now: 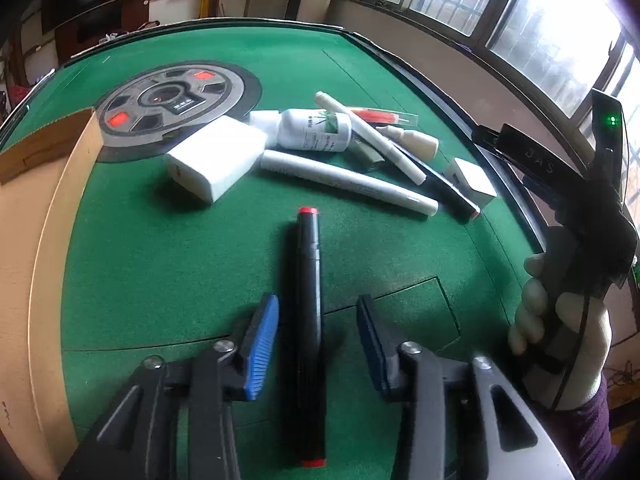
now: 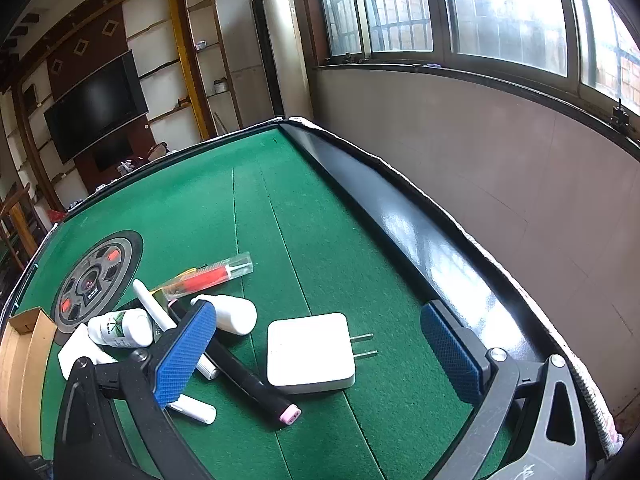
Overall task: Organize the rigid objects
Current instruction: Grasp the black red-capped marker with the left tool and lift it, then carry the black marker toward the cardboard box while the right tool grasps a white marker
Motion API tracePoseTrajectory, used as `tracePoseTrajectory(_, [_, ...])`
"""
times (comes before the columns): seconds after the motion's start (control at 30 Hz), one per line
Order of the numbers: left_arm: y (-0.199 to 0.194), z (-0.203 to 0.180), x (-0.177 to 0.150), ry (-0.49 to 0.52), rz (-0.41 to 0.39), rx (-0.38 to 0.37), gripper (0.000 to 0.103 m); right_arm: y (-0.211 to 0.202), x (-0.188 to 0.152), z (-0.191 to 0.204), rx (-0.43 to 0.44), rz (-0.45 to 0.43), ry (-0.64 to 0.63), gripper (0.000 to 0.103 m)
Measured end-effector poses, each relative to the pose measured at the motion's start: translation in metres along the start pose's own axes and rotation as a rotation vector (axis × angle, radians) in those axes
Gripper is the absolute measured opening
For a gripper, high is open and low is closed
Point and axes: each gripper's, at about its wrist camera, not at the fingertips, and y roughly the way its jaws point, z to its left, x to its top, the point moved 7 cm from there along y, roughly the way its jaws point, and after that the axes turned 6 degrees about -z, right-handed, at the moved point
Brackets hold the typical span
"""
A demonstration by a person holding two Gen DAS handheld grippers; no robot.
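L fingers (image 1: pixel 318 344) astride black marker (image 1: pixel 308 320)

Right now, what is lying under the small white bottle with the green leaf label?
The white bottle rests partly on the long white pen and beside the white charger. Whatever else lies beneath its body is covered.

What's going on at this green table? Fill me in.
A person is sorting small items with a two-finger gripper in each hand. The left gripper straddles a black marker with red ends that lies on the green felt table; its pads are apart and not pressing on it. The right gripper hovers open over a white plug adapter, gripping nothing. A pile of white pens, a small white bottle and a white charger block waits beside a cardboard box.
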Motion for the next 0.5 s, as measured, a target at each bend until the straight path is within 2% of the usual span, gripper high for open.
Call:
tracePoseTrajectory(0.03, [0.002,-0.004,0.000,0.014,-0.009,0.008,0.059,-0.001,0.000,0.000,-0.006,-0.006,-0.001,0.102])
tracePoseTrajectory(0.1, [0.001,-0.005,-0.004,0.054,-0.034,0.044,0.057,-0.003,0.002,0.000,-0.017,-0.020,-0.008,0.102])
tracePoseTrajectory(0.17, [-0.001,-0.003,-0.007,0.063,-0.032,0.045,0.014,-0.003,0.002,0.001,-0.018,-0.025,-0.016,0.102])
tracePoseTrajectory(0.2, [-0.003,-0.001,-0.008,0.028,-0.023,0.001,0.014,-0.003,0.002,0.002,-0.020,-0.025,-0.021,0.102])
tracePoseTrajectory(0.27, [-0.014,0.007,-0.009,-0.026,-0.041,-0.032,0.014,-0.002,0.001,0.003,-0.021,-0.022,-0.028,0.102])
tracePoseTrajectory(0.5, [-0.080,0.030,-0.004,-0.114,-0.206,-0.113,0.014,-0.001,-0.001,0.000,-0.028,-0.012,-0.015,0.102])
